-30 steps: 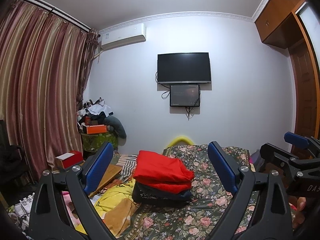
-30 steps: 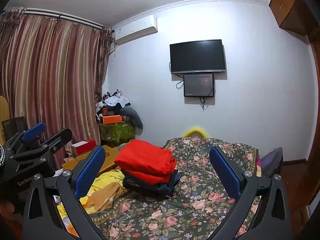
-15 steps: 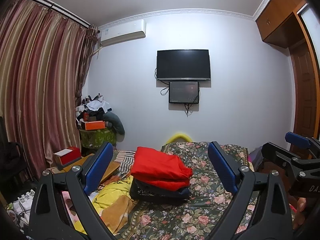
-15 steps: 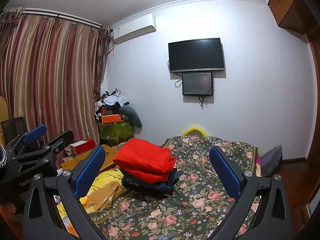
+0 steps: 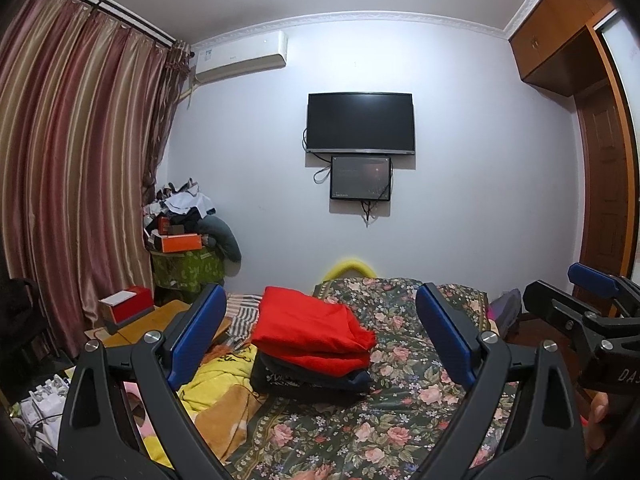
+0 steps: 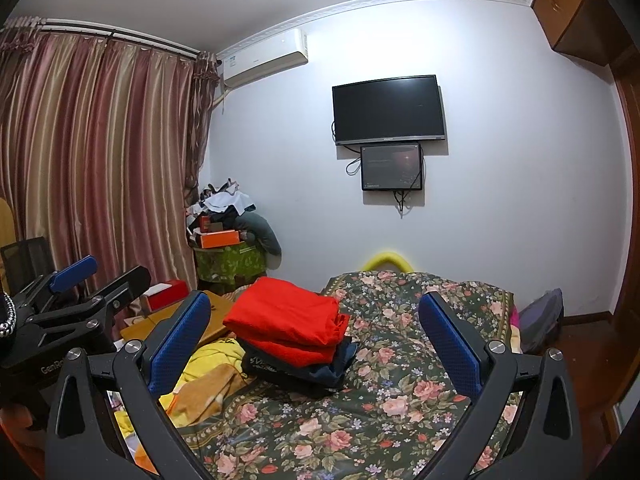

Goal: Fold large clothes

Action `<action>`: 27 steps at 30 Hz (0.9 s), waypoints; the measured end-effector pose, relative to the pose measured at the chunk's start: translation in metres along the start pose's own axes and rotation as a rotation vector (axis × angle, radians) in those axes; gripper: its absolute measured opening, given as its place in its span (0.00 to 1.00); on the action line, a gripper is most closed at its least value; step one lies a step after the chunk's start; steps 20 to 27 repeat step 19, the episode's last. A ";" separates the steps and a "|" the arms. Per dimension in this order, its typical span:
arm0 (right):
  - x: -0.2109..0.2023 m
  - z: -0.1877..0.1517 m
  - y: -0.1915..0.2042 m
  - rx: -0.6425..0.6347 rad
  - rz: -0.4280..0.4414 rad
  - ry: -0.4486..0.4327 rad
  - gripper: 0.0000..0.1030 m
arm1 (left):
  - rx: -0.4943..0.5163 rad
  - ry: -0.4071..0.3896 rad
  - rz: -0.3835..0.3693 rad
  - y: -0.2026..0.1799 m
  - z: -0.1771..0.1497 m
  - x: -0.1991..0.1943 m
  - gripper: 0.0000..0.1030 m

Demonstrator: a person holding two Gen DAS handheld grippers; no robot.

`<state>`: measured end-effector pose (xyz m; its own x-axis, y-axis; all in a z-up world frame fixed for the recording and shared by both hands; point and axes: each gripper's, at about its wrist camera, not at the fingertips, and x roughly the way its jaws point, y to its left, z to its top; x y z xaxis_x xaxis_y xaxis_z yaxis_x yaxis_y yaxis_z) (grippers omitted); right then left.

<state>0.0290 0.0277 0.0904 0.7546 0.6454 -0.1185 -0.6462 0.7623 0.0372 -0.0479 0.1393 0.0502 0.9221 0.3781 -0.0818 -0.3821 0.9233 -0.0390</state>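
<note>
A folded red garment (image 5: 312, 330) lies on top of a folded dark navy garment (image 5: 308, 380), stacked on the floral bed cover (image 5: 404, 400). The stack also shows in the right wrist view, red garment (image 6: 286, 326) over navy garment (image 6: 304, 370). A crumpled yellow garment (image 5: 216, 394) lies left of the stack, also in the right wrist view (image 6: 208, 376). My left gripper (image 5: 320, 336) is open and empty, held above the near bed. My right gripper (image 6: 316, 340) is open and empty, beside the left one.
A wall TV (image 5: 360, 124) and small screen (image 5: 361, 178) hang on the far wall. Striped curtains (image 5: 76, 184) fill the left. A cluttered green box pile (image 5: 186, 248) stands in the corner. A wooden board with a red box (image 5: 128, 306) sits left of the bed. A wooden wardrobe (image 5: 600, 184) stands at the right.
Both grippers have tilted slightly upward and drifted; the stack sits a little lower and closer in the views. Both stay open and empty.
</note>
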 end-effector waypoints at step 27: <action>0.005 -0.001 -0.005 0.018 -0.013 0.013 1.00 | 0.014 0.012 -0.015 -0.008 -0.003 0.004 0.97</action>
